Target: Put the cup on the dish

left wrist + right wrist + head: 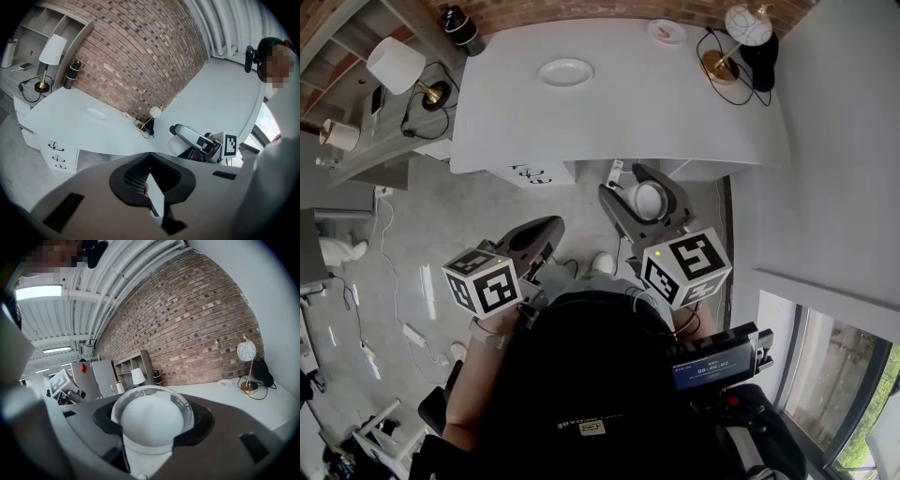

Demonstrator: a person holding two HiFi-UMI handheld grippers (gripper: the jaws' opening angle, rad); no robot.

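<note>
A white cup (649, 200) sits between the jaws of my right gripper (643, 187), which is shut on it and held off the table, in front of its near edge. In the right gripper view the cup (152, 420) fills the space between the jaws, mouth toward the camera. The white dish (565, 72) lies on the white table (656, 112), far from both grippers; it also shows in the left gripper view as the dish (95, 114). My left gripper (546, 232) hangs lower left, shut and holding nothing, its pads (133, 178) close together.
A small pink plate (666, 33) and a globe lamp (748, 25) with a black cable stand at the table's far right. A white shade lamp (397, 66) and a dark bottle (461, 25) are at the left. Drawers (530, 173) sit under the table's front edge.
</note>
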